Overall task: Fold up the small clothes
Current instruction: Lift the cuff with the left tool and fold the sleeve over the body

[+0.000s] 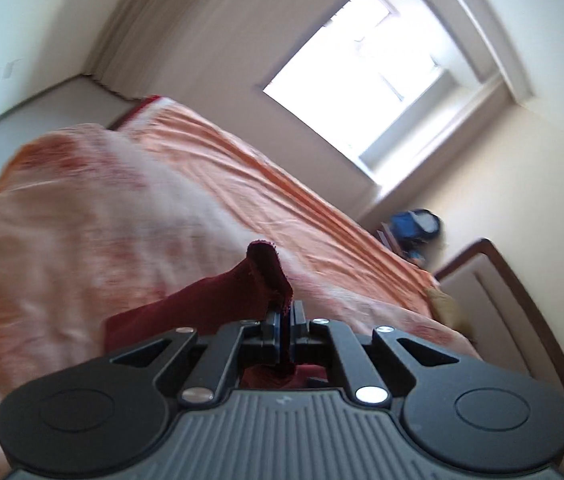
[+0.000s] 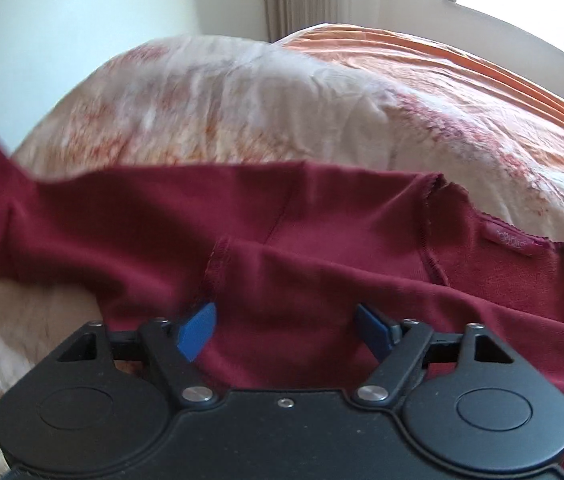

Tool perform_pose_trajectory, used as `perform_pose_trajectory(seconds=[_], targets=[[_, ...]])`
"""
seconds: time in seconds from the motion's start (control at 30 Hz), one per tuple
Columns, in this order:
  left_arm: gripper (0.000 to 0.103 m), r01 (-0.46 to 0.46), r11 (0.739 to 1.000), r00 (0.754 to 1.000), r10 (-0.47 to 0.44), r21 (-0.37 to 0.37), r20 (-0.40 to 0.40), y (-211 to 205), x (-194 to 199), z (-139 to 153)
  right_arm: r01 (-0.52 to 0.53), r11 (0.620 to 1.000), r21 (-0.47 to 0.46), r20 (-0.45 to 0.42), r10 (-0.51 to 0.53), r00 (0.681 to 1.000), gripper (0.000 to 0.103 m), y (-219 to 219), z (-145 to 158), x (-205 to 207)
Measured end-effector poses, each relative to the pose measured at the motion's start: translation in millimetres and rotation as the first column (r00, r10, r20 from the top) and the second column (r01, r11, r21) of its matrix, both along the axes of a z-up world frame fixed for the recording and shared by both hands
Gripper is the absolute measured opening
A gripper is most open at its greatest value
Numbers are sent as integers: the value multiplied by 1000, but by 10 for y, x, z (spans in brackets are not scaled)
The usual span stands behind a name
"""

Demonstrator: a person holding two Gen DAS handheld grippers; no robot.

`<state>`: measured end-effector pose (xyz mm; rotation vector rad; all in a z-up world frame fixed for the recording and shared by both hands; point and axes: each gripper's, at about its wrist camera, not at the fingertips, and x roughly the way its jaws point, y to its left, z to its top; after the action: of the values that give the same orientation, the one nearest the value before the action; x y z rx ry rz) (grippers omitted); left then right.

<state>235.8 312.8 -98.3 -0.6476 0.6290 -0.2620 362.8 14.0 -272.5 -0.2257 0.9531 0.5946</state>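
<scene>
The left tool is clamped tight on a fold of the dark red garment; a tuft of the cloth sticks up above its closed jaws and the rest trails away down and to the left in its view, off the bed. The right tool stands wide, its blue pads on either side of a stretch of the cloth but not pressing on it, so it holds nothing.

The garment lies spread across the patterned bedcover, its long axis running side to side in the right wrist view, with one end drawn up at the far left edge of the frame and the neckline and its label to the right. A hemmed edge sits just ahead of the left-hand pad.

The right tool is directly over the cloth, so the coming grab probably turns on that hem lying just in front of its spread jaws.
</scene>
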Motion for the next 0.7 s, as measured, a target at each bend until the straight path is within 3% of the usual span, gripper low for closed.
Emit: perform_pose_trajectory(seconds=[0.13,0.33,0.5,0.7], targets=[[3,121,992,992,-120,-23,46,-657,341,175,35,993,117,10,-36,999,79,-385,188,-155],[3,283,958,957,-280,-34,80,-1738,926,134,169,964,206,-36,-165,986,82,-1498,350,-512],[3,376,926,926,-373,-29,63,-2595,1309,-227,326,923,205,-89,-314,945,82,-2592,403,-860],[3,478,877,878,-477,39,-32,-3636,1616,-876,468,866,176,-117,-453,884,82,-3599,403,-1291]])
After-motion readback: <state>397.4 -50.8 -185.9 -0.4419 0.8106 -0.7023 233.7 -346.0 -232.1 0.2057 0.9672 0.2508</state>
